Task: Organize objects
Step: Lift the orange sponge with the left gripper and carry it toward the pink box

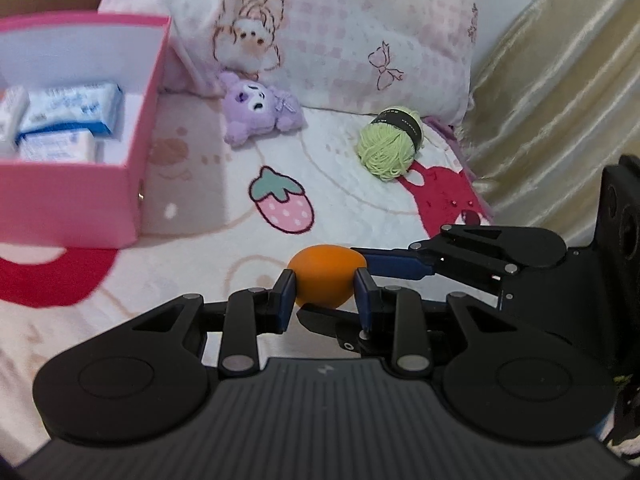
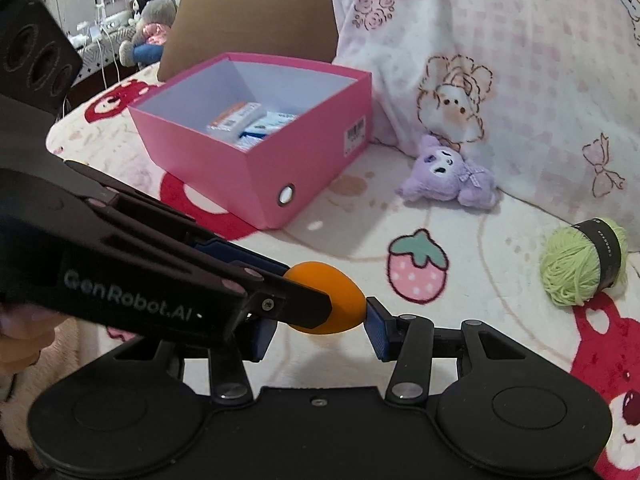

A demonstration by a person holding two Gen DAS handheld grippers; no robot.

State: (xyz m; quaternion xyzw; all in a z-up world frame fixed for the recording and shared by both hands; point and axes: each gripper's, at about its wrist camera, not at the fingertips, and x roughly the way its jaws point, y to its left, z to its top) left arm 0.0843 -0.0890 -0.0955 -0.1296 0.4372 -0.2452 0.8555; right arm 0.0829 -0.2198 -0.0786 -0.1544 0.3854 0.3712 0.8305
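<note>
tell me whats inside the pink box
Inside the pink box lie a few white and blue packets, grouped toward one side. Its near wall hides part of the floor in both views, so anything lying there cannot be seen.

Orange egg-shaped sponge [image 1: 325, 276]; pink cardboard box [image 2: 256, 184], white inside; lilac plush toy [image 1: 258, 109]; pale green yarn ball [image 1: 386, 145], black band; strawberry-print blanket [image 1: 352, 216]

1. The box [image 2: 256, 168] stands on the bed [image 2: 340, 240], left of the plush toy [image 2: 448, 176].
2. Packets [image 2: 248, 120] lie in the box.
3. The yarn ball [image 2: 580, 264] lies right of the toy.
4. A pillow [image 2: 500, 40] leans behind both.
</note>
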